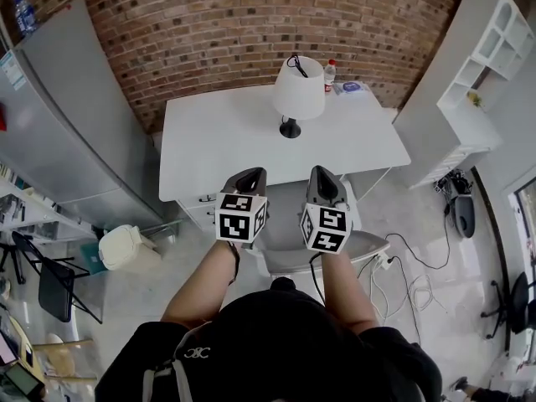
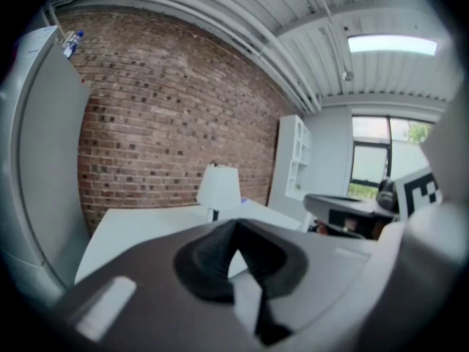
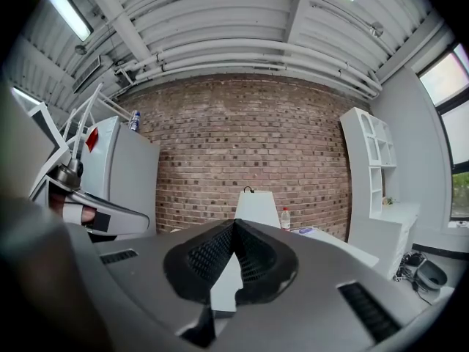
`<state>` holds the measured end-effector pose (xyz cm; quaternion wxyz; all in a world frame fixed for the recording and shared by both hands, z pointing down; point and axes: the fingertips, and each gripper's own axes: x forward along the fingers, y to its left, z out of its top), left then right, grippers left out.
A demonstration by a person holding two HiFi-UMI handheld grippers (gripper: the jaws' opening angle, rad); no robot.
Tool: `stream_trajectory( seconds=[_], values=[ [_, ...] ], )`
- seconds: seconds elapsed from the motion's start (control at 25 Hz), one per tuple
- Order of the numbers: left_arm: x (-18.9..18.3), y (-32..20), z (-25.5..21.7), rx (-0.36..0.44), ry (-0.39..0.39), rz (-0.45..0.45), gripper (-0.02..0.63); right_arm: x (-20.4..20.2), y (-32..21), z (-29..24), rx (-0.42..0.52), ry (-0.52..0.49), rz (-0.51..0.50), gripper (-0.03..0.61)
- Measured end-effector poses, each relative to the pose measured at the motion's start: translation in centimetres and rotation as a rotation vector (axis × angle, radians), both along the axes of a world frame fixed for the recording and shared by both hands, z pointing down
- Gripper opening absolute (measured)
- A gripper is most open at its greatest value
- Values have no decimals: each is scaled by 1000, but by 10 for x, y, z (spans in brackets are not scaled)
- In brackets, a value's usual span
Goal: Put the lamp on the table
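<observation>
A lamp with a white shade and a black base stands upright on the white table, toward its far side; its black cord lies over the shade top. The lamp shows small ahead in the left gripper view and in the right gripper view. Both grippers hover side by side over the table's near edge, well short of the lamp. My left gripper is shut with nothing in it, its tips meeting. My right gripper is shut too and empty.
A small bottle with a red cap and a blue-white flat item sit at the table's far right. A grey fridge stands left, white shelves right, a brick wall behind. A grey chair is below the grippers, cables lie on the floor.
</observation>
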<state>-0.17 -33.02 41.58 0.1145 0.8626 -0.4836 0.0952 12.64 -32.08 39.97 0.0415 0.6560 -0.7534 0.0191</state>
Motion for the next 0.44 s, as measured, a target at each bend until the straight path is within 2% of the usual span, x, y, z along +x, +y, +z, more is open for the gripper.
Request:
stream_trajectory(
  seconds=[0.44],
  values=[
    [-1, 3, 1, -5, 9, 19, 2, -10, 0, -1, -8, 5, -22, -2]
  ],
)
